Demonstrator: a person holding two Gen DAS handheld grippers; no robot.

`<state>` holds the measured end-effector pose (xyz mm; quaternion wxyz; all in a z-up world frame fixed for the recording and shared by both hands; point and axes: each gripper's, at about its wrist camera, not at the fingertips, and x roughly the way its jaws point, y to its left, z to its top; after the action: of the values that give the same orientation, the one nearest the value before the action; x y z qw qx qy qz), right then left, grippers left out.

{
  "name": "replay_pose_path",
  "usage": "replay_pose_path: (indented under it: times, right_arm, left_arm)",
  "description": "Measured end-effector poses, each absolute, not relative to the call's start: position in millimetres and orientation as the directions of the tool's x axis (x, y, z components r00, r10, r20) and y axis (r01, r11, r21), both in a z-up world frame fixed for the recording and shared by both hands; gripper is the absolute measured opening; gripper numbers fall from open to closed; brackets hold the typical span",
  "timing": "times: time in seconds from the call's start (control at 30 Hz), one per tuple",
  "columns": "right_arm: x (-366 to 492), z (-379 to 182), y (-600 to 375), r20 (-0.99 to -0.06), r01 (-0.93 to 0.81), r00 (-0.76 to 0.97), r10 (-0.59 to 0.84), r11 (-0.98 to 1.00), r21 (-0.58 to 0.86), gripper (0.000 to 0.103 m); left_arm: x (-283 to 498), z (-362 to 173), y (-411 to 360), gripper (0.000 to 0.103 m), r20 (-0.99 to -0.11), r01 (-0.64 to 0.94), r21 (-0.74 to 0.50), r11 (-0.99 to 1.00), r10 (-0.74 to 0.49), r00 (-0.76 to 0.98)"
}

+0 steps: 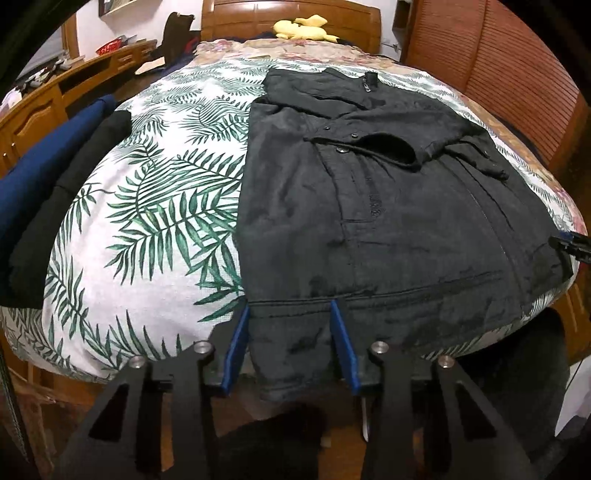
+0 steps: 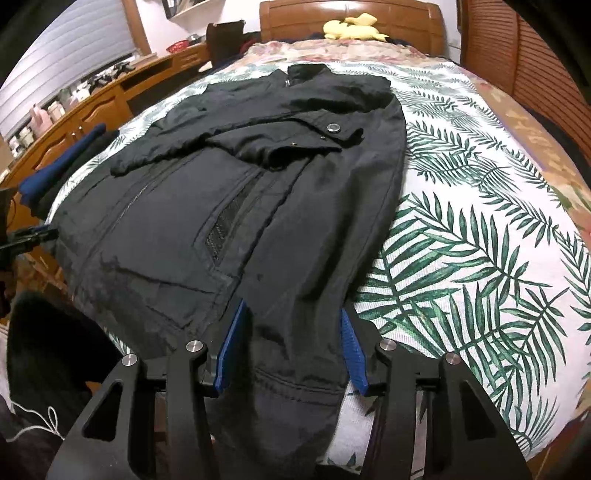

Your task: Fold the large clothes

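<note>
A black jacket (image 1: 388,192) lies flat on the leaf-print bed cover (image 1: 147,221), collar towards the headboard and one sleeve folded across the chest. My left gripper (image 1: 290,306) is at the hem's near left corner, with fabric filling the gap between its blue pads (image 1: 236,350). In the right wrist view, the jacket (image 2: 258,192) runs down between the pads of my right gripper (image 2: 292,305), which closes on the hem's right end. Each gripper's tip shows at the edge of the other's view: right gripper (image 1: 570,245), left gripper (image 2: 33,236).
Folded navy and black clothes (image 1: 55,192) lie stacked at the bed's left edge. A yellow plush toy (image 1: 303,27) rests by the wooden headboard (image 2: 351,14). A wooden desk (image 2: 92,107) stands at the left and a slatted wardrobe (image 1: 498,55) at the right.
</note>
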<state>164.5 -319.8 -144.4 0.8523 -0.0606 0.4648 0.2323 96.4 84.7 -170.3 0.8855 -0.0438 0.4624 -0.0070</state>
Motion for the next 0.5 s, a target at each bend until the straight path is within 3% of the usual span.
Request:
replay_pose_path:
  times: [0.1,0.5]
  right_arm:
    - [162.3,-142.6,-317.1,-0.821,-0.423,0.475,0.318,0.9,0.104,0.048]
    - [154.5,-138.9,-318.7,-0.876,-0.271,0.444,0.19,0.96,0.07,0.045]
  left_arm:
    - [96.8,-165.6,88.5,0.022,-0.816,0.007,-0.087,0.996,-0.075,0.574]
    - [107.2,-165.3,100.1,0.022,-0.812,0.135,-0.124,0.983,-0.179,0.556]
